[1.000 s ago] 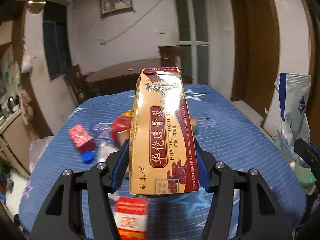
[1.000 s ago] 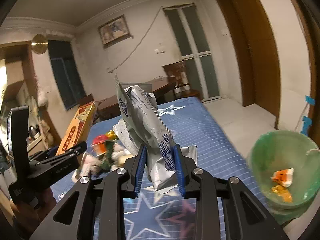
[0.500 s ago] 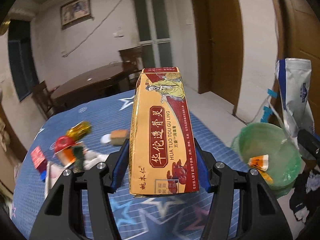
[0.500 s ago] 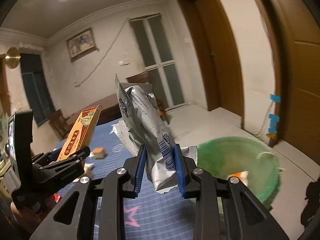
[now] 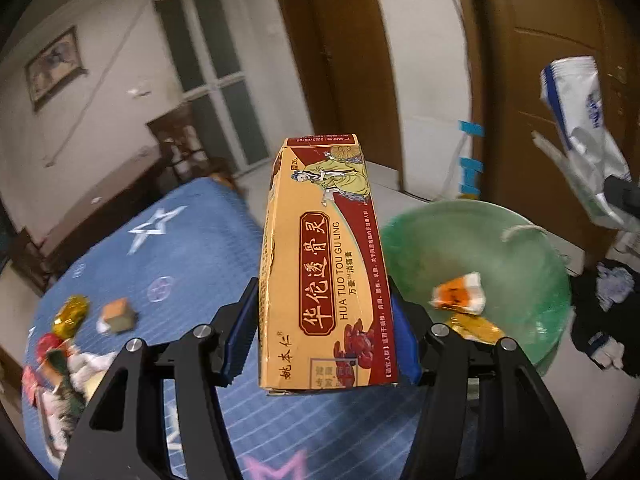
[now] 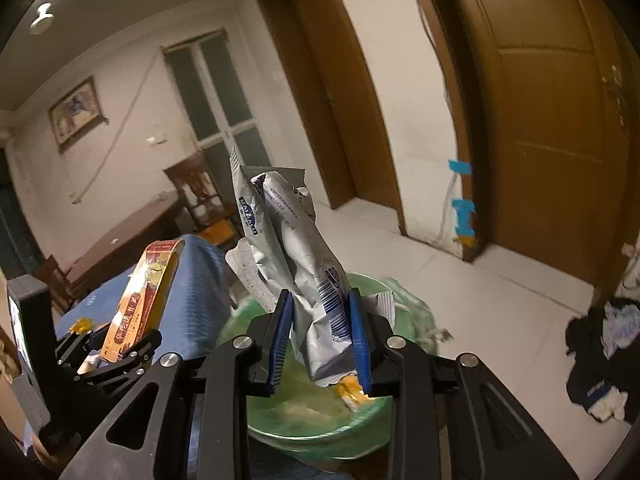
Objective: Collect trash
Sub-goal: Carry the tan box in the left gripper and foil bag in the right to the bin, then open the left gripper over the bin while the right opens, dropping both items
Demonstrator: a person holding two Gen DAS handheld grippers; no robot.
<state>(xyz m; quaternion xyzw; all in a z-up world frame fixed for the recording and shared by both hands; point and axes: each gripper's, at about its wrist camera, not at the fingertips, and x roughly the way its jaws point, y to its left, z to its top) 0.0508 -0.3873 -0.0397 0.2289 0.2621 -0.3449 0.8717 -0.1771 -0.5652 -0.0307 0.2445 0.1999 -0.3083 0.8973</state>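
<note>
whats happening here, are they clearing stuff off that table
A person with a handheld gripper in each hand is collecting trash. The left gripper is clamped on a tall orange carton, and the right gripper is clamped on a crumpled silver packet. Both are over or beside the green-lined bin next to the blue star-patterned table. An orange wrapper already lies in the bin. More small wrappers remain on the table.

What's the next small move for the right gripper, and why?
Probably open the right gripper: it is clamped on the silver wrapper, which hangs above the green bin holding orange scraps. Released there, it should drop in. The left gripper, holding the yellow box, can follow.
</note>
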